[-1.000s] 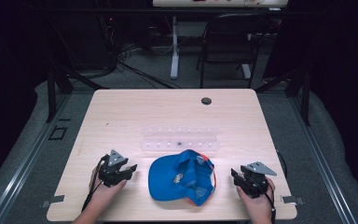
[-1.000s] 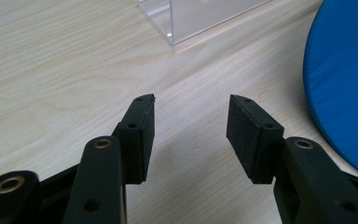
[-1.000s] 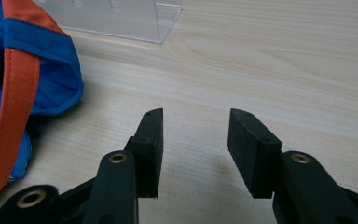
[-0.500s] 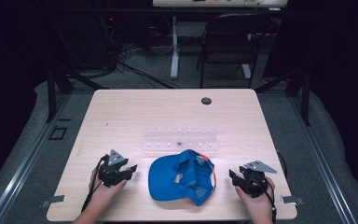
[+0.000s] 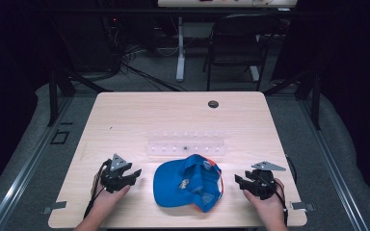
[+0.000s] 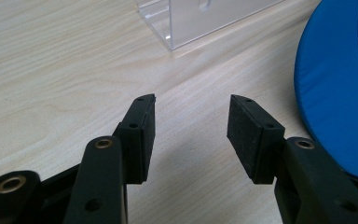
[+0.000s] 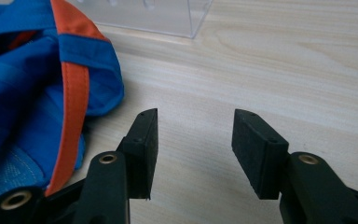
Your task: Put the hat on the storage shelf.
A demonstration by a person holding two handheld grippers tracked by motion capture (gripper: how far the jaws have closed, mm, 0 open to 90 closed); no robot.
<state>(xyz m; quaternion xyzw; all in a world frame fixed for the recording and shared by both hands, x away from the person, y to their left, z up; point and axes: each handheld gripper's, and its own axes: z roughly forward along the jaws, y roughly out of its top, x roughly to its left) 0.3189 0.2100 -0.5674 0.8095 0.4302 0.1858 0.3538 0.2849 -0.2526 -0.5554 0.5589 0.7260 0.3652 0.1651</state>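
Flanking the blue cap [image 5: 187, 182], left gripper [image 5: 131, 176] and right gripper [image 5: 240, 182] sit jaws spread, empty; floppy fabric could slip or bunch, bumping the clear rack [image 5: 185, 143] just beyond

a light wood-grain counter [image 5: 125, 120] carries a blue baseball cap [image 5: 188, 183] near its front edge, a clear acrylic rack [image 5: 185, 143] just behind it, and a small dark disc [image 5: 213, 104] well back.

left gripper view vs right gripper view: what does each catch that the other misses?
Left gripper view: the cap's smooth blue brim beside the open left gripper. Right gripper view: the cap's orange trim and folded blue fabric beside the open right gripper. Both: the clear plastic rack at the top, the bare wooden table, and nothing between the jaws.
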